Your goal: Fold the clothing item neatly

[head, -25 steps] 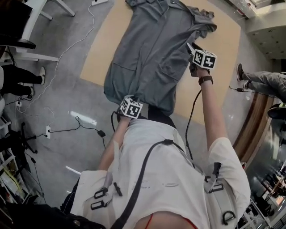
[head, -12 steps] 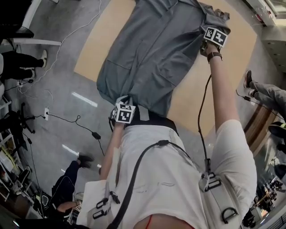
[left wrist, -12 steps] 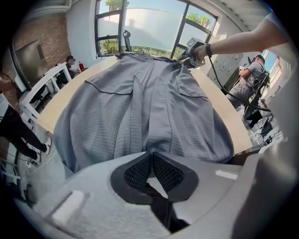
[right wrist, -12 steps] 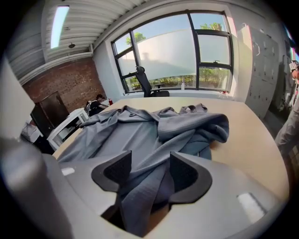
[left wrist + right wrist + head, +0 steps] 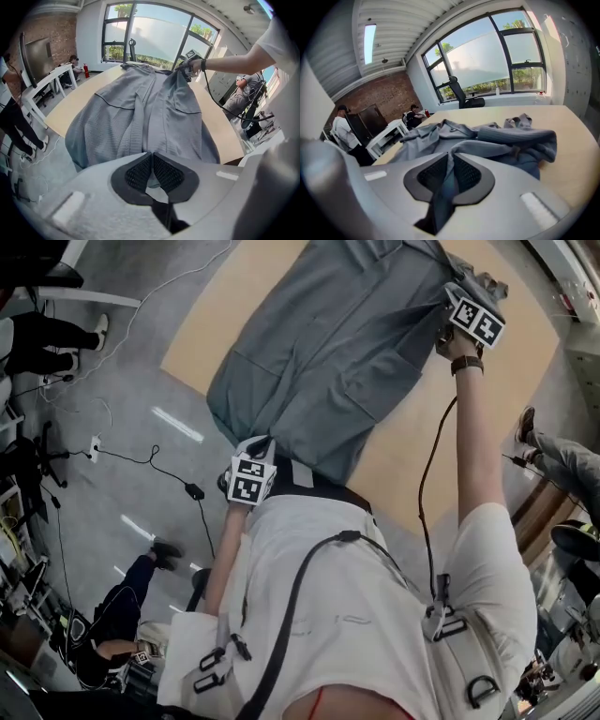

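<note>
We see the gray shirt (image 5: 323, 362) spread out on the desk (image 5: 398, 442) in the upper middle of the head view. Its bottom edge hangs over the near side of the desk. Our left tool (image 5: 265, 444) is at that bottom edge, in the middle left of the frame. Its jaws have just been closing, and they now pinch a thin bit of the shirt's hem between the pads. Our right tool (image 5: 444, 313) is in the upper right of the frame, by the bunched-up sleeve. Its jaws have just been closing too, and they are clamped on a fold of the gray cloth that runs down between them.
</note>
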### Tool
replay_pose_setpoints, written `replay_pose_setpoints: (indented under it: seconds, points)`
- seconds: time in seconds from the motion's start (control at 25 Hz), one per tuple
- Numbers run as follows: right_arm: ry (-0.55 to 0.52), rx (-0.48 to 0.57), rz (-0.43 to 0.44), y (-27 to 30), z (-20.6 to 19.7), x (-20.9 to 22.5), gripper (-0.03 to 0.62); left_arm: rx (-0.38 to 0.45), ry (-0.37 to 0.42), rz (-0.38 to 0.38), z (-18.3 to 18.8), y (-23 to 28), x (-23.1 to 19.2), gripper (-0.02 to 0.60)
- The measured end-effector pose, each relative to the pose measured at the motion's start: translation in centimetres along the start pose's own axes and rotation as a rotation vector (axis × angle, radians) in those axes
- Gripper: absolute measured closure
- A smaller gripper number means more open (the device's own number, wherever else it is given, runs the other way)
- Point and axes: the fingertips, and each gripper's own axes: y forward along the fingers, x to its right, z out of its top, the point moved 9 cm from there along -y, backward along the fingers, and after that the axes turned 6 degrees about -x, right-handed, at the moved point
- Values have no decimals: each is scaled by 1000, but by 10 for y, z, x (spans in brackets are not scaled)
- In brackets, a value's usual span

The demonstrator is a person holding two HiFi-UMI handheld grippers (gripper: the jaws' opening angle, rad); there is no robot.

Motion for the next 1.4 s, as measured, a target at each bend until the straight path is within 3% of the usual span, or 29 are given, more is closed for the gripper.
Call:
replay_pose_setpoints:
  seconds: [0.2,0.4,0.52,0.64,0.8,0.84,0.92,0.96,1.08,1.2,1.28,1.36,1.4]
  points:
    - [-31,-17,63,3,28,-36,550,58,-70,-70,-10,-33,9,563]
    - [-225,-171,-86,14,33,-58,541,75,-98,-109,-25,-54,23,566]
    - [-313,-191,-151,16,31,-66,533,99,-136,-128,-38,-57,26,568]
    - [-294,-133,-111,14,41,-76,539,154,-231,-136,-46,-63,15,568]
    - [-222,-61,2,40,55,-97,540,166,-343,-41,-56,-53,-24,568]
    - [-218,-54,28,50,58,-102,517,150,-365,-20,-58,-44,-33,566]
    - [-221,-58,64,69,61,-113,311,91,-392,19,-63,-23,-48,550]
    - [-231,-59,72,72,60,-119,295,62,-395,36,-65,-16,-53,512]
    - [-268,-14,85,54,50,-133,322,34,-367,58,-69,-12,-57,492]
    - [-270,77,112,0,22,-132,359,53,-264,33,-61,-14,-58,491]
    - [-267,105,136,-41,-20,-133,442,74,-207,10,-56,-22,-55,501]
    - [-287,119,112,-84,-68,-137,573,119,-143,-35,-39,-30,-57,580]
    - [-298,125,79,-106,-91,-140,588,151,-90,-67,-22,-30,-60,581]
